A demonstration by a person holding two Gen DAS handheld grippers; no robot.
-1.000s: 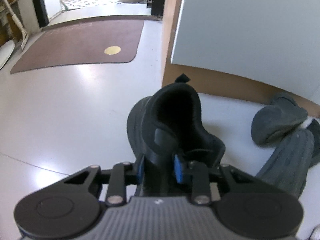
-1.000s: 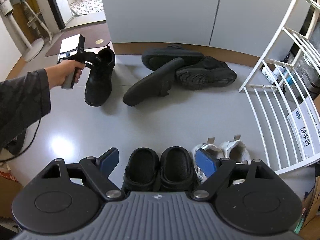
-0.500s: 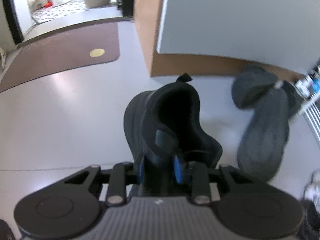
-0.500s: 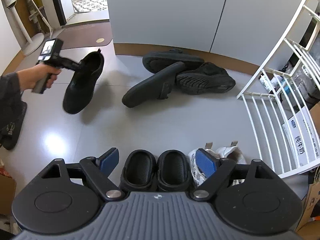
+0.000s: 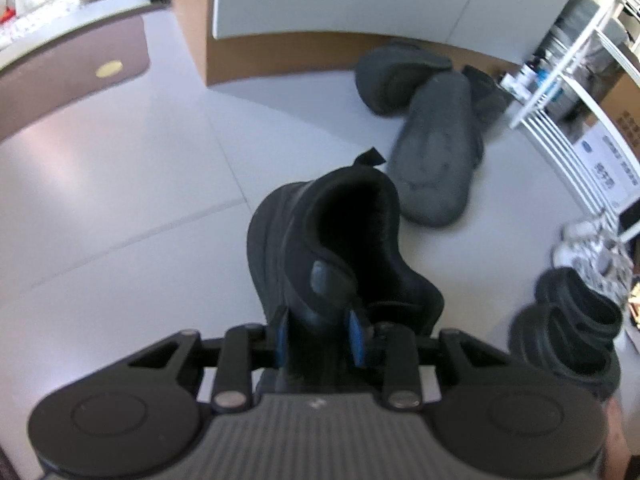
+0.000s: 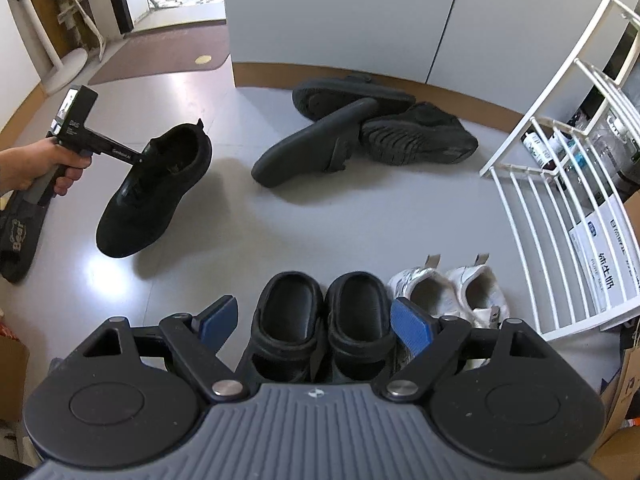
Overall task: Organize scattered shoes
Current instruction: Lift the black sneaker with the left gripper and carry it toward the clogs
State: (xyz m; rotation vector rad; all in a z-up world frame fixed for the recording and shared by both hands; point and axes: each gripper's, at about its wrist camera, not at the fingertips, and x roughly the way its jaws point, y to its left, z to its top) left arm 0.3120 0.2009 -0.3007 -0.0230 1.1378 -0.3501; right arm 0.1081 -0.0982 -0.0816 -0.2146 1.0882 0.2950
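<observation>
Left claw [image 5: 319, 336] jaws just widened, pads flanking black shoe [image 5: 332, 248] collar; right claw [image 6: 316, 320] spread, empty.

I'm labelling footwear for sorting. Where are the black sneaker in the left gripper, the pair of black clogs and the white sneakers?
black sneaker [image 6: 154, 192]: right wrist view, on its upper.
pair of black clogs [image 6: 324, 320]: right wrist view, where the two clogs meet.
white sneakers [image 6: 450, 292]: right wrist view, between the two heels.
</observation>
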